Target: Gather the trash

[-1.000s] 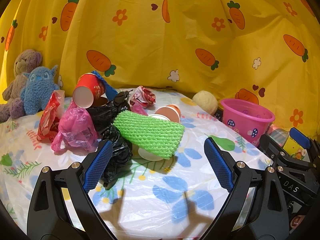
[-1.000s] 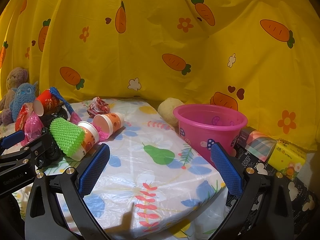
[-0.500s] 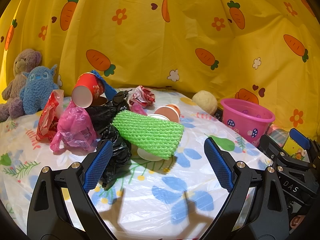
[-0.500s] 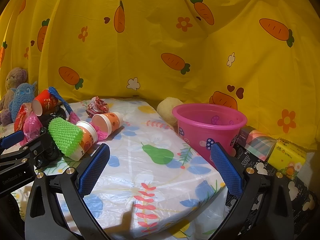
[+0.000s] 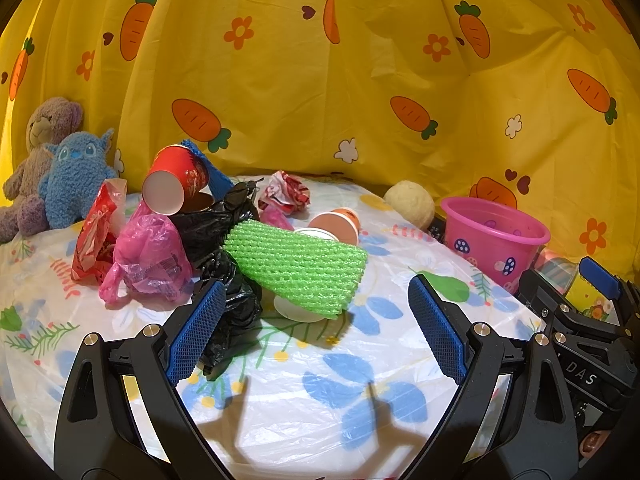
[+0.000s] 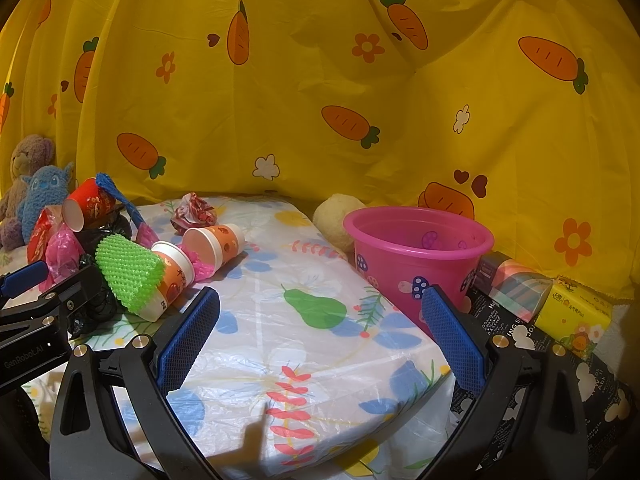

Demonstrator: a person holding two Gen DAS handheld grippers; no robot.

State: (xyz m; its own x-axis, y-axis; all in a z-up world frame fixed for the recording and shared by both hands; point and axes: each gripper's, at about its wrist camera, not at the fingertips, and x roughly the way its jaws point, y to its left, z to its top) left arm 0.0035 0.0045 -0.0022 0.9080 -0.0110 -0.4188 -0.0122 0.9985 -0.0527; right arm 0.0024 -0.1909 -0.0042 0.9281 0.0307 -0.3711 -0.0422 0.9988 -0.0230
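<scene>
A heap of trash lies on the flowered table: a green foam net (image 5: 298, 270) over a paper cup, a black bag (image 5: 224, 264), a pink bag (image 5: 150, 256), a red wrapper (image 5: 92, 238), a red cup (image 5: 174, 182), a crumpled wrapper (image 5: 286, 194) and an orange cup (image 5: 338, 226). My left gripper (image 5: 316, 332) is open just in front of the net, holding nothing. The pink bucket (image 6: 416, 254) stands at the table's right edge. My right gripper (image 6: 320, 336) is open over the table's near corner, left of the bucket. The net (image 6: 128, 276) and cups (image 6: 216, 242) show at its left.
Two plush toys (image 5: 52, 172) sit at the far left against the yellow carrot curtain (image 5: 320, 80). A beige ball (image 6: 336, 220) rests behind the bucket. Boxes, one yellow (image 6: 572, 312), lie right of the bucket beyond the table edge.
Both views have shifted only slightly; the trash heap sits a touch further left in each. Both grippers stay open and nothing has been picked up.
</scene>
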